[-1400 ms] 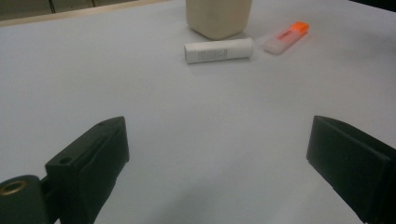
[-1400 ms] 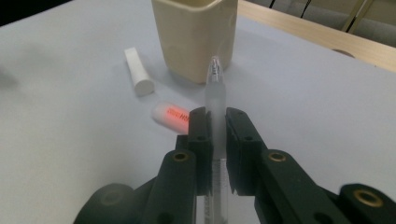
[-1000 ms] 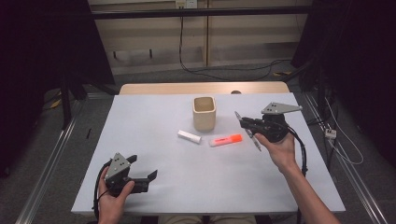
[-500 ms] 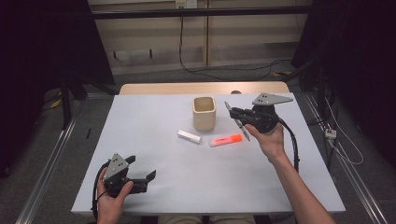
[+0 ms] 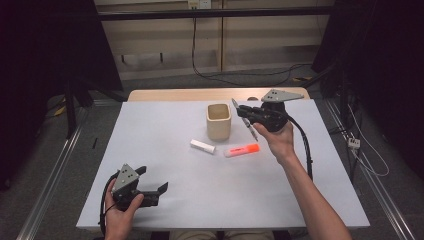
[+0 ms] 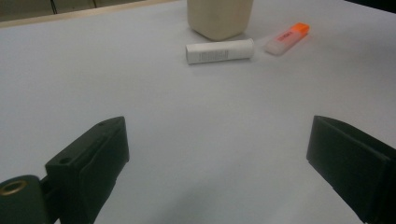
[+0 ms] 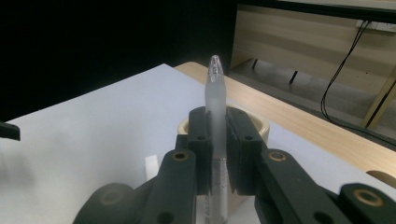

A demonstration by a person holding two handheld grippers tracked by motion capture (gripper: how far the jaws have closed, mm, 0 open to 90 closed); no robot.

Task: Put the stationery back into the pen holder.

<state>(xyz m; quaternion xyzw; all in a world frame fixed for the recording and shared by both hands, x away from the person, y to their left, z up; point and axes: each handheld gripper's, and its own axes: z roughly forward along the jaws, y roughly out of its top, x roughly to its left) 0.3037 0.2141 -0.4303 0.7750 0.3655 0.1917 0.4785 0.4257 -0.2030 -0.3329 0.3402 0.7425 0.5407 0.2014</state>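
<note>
My right gripper (image 5: pixel 244 111) is shut on a translucent grey pen (image 5: pixel 253 133) and hovers just right of the beige cup (image 5: pixel 218 120). In the right gripper view the pen (image 7: pixel 216 88) stands upright between the jaws, its tip pointing up, with the cup's rim (image 7: pixel 262 127) right behind it. A white tube (image 5: pixel 202 146) and an orange highlighter (image 5: pixel 242 150) lie on the white table in front of the cup. My left gripper (image 5: pixel 153 185) rests open near the front left edge, with nothing between its jaws (image 6: pixel 219 158). It faces the tube (image 6: pixel 219 50), the highlighter (image 6: pixel 287 38) and the cup (image 6: pixel 219 18).
The white table top (image 5: pixel 165 125) ends in a wooden strip (image 5: pixel 175 94) at the far edge. Metal rails run along the floor on both sides. A black cable trails from the right gripper along the forearm.
My right gripper has carried the pen left and a little up, from over the highlighter's right side to beside the cup. The left gripper has stayed put.
</note>
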